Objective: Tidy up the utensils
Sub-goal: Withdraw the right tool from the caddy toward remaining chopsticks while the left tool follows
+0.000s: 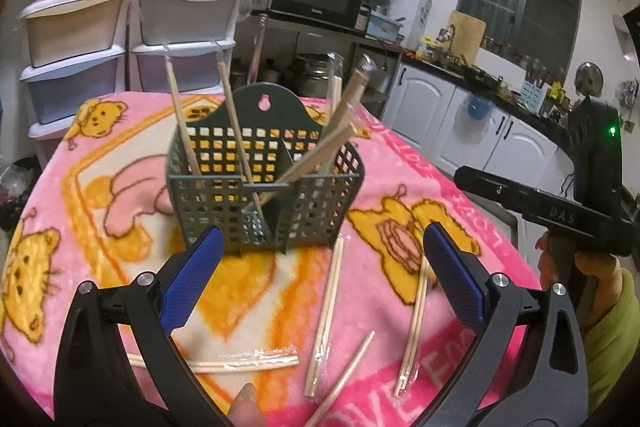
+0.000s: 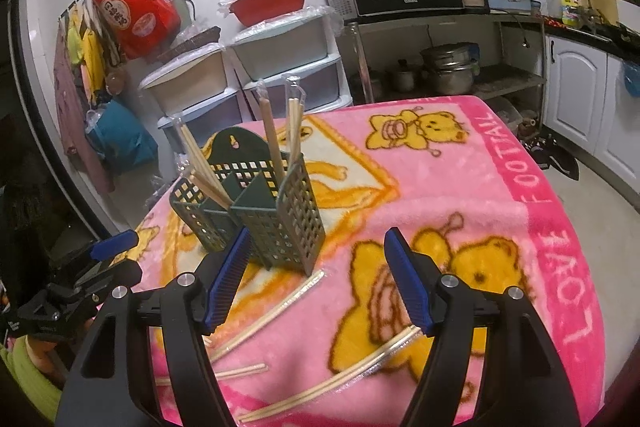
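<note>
Chopsticks [image 1: 326, 311] lay on a pink blanket [image 2: 460, 179] lettered "LOVE FOOTBALL"; at frame bottom, both the left gripper [image 1: 320, 275] and right gripper [image 2: 316, 279] gaped apart, empty.

basket [image 1: 264, 187]: matt plastic | chopsticks [image 1: 324, 319]: wood (glossy wrappers) | blanket [image 1: 400, 163]: fleecy
</note>
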Motion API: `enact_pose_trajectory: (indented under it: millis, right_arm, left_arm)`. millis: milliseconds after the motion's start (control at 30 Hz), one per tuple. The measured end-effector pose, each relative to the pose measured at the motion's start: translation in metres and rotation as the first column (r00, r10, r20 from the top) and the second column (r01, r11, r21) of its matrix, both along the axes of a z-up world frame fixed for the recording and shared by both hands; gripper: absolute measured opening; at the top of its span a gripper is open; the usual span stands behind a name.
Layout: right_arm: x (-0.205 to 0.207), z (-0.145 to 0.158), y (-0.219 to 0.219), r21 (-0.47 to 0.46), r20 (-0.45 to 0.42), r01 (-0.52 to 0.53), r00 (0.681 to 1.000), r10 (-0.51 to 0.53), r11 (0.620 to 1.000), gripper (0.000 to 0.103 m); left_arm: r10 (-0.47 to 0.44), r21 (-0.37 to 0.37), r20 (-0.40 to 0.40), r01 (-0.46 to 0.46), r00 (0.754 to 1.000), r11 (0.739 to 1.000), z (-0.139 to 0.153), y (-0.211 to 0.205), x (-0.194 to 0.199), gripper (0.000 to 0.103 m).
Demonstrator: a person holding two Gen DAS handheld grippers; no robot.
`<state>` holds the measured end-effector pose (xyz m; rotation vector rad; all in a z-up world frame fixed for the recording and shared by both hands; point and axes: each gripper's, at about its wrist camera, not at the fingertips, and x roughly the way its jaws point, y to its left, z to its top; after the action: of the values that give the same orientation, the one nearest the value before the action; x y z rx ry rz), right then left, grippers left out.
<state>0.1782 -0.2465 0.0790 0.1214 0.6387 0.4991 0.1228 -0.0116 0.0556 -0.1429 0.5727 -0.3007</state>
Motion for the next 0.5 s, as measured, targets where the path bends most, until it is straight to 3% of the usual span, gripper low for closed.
enact_pose_trajectory:
  millis: [500]
  right_arm:
    - [0.002, -0.026, -0.018, -0.035, -0.047, 0.046, 0.998, -0.047, 0.998, 0.066]
  left_arm:
    - [-0.06, 0.031, -0.056, 0.062, 0.997, 0.998, -0.023, -0.025, 0.005, 0.092]
